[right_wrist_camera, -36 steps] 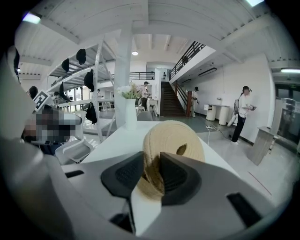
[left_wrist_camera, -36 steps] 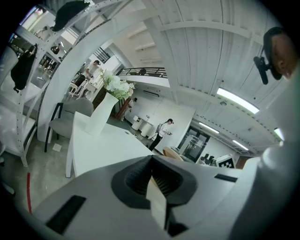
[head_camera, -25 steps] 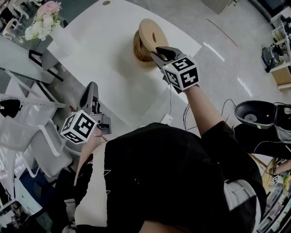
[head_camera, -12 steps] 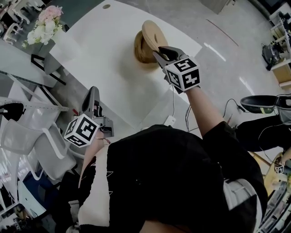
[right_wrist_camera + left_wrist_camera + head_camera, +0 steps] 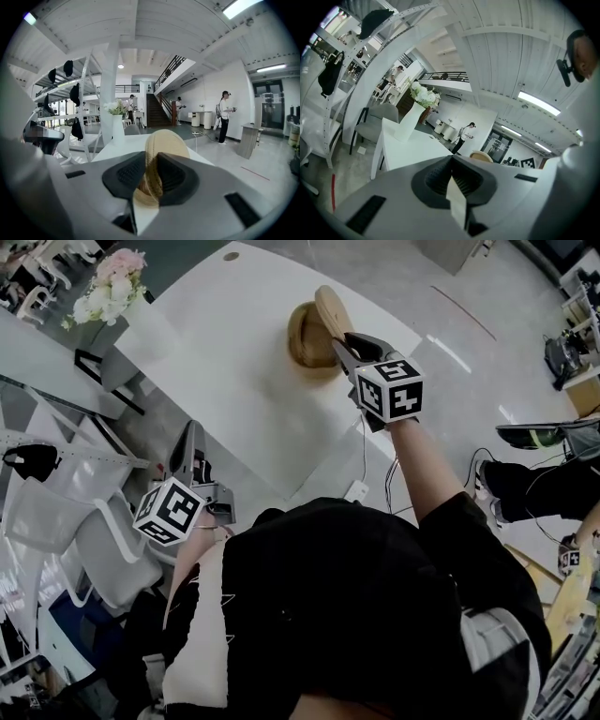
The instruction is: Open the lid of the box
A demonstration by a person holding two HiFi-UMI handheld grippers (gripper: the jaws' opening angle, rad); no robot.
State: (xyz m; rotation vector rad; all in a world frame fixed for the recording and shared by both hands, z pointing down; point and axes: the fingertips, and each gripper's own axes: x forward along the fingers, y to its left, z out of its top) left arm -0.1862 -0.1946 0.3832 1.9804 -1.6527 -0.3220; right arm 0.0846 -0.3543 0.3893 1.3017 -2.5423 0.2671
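In the head view, the round woven box [image 5: 305, 338] is seen on the white table [image 5: 216, 381], toward the far side. Its lid [image 5: 329, 311] is tipped up on edge over the right side of the box. The rim of the lid is pinched by the right gripper [image 5: 345, 341], which is held out over the table, most likely so that the lid can be swung up and away. The left gripper [image 5: 191, 432] is held low by the near left edge of the table, well apart from the box. It seems not to be needed for this step. A vase of flowers [image 5: 111, 292] is seen at the far left corner, out of the way. In the left gripper view, the jaws of the left gripper [image 5: 452, 160] are seen pressed together with nothing between them. The box [image 5: 481, 156] is seen small and far off across the table [image 5: 408, 147]. In the right gripper view, the lid [image 5: 166, 140] is seen standing upright and edge-on between the two dark pads of the right gripper [image 5: 151, 164]. The jaws have just been closing, and the lid is gripped by them. The grip is probably being made tighter so that the tilted lid is not dropped. The box is judged to be nearly open, with the lid not yet taken clear.
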